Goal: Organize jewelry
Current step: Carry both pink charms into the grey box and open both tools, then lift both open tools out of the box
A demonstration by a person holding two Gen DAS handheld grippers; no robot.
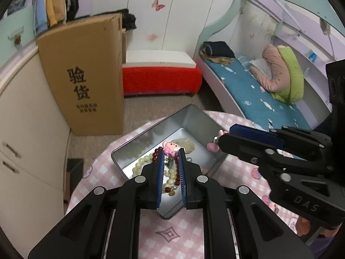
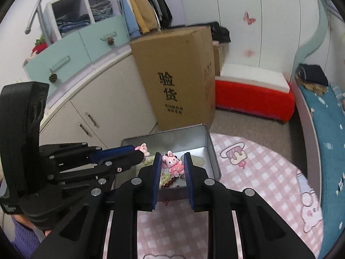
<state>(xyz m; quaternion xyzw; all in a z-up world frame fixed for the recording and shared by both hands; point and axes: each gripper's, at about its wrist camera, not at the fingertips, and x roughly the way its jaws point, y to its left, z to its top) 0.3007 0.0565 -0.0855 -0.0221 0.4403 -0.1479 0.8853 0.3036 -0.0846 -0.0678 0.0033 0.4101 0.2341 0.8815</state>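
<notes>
A silver metal tin (image 1: 200,120) (image 2: 210,151) stands open on the pink checked tablecloth. Inside lie a pale green bead bracelet (image 1: 141,161), dark red beads (image 1: 156,152) (image 2: 170,182) and a pale jade piece (image 1: 186,144). My left gripper (image 1: 171,153) is shut on a pink bunny charm (image 1: 170,147) over the tin; it also shows in the right wrist view (image 2: 141,154), the charm (image 2: 143,149) at its tip. My right gripper (image 2: 172,163) (image 1: 216,140) is shut on a second pink bunny charm (image 2: 174,164) (image 1: 212,146) above the tin.
The round table (image 2: 269,172) has a pink checked cloth with cartoon prints. A tall cardboard box (image 1: 86,75) (image 2: 179,79) stands on the floor behind it, beside cream cabinets (image 1: 25,116). A red bench (image 1: 161,77) and a bed (image 1: 258,99) lie beyond.
</notes>
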